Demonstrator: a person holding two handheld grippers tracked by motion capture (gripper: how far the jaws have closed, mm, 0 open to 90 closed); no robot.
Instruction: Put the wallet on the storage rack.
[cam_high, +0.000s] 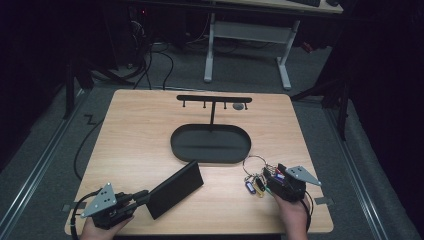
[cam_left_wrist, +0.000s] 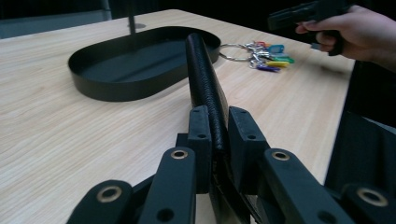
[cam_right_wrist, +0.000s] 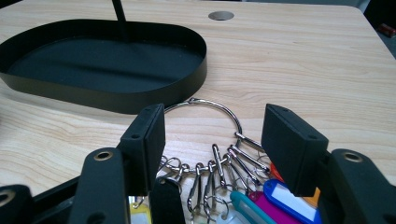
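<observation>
A flat black leather wallet (cam_high: 175, 189) lies slanted at the table's front left, with my left gripper (cam_high: 142, 196) shut on its near edge. In the left gripper view the two jaws clamp the wallet (cam_left_wrist: 203, 70), which runs away toward the tray. A big metal key ring (cam_high: 255, 162) with several coloured tags lies at the front right. My right gripper (cam_high: 267, 177) stands open over it. In the right gripper view the ring (cam_right_wrist: 210, 109) and its clips sit between the spread jaws, untouched by the pads (cam_right_wrist: 149, 135).
A black oval tray (cam_high: 175, 145) sits mid-table, with a thin T-shaped hook stand (cam_high: 214, 98) rising from its back. A round hole (cam_high: 239, 106) marks the tabletop behind it. A desk frame stands on the floor beyond the table.
</observation>
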